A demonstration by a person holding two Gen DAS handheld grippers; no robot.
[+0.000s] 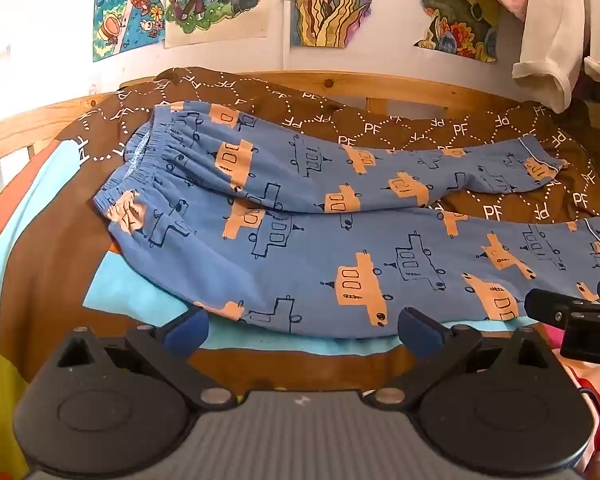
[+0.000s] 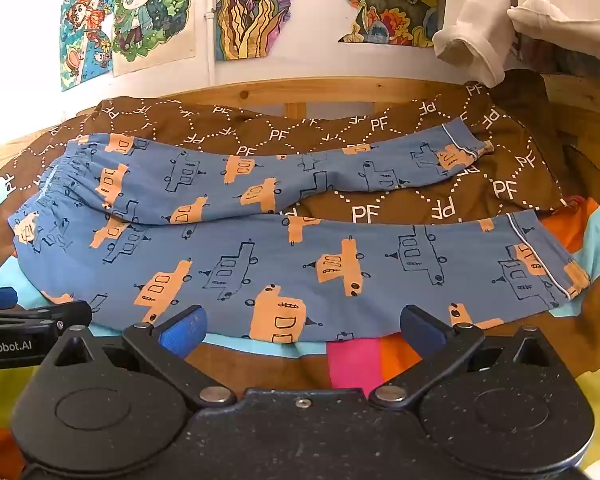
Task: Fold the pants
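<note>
Beside both spread, empty claws, pants (image 2: 300, 264) lie flat (near cuff cropped leftward).

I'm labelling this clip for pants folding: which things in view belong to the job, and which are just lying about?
Belongs to the job:
blue cotton pants with orange vehicle print
left gripper, jaws open
right gripper, jaws open

Just lying about:
brown PF-patterned blanket
colourful wall posters
cream hanging garment
wooden bed rail
</note>
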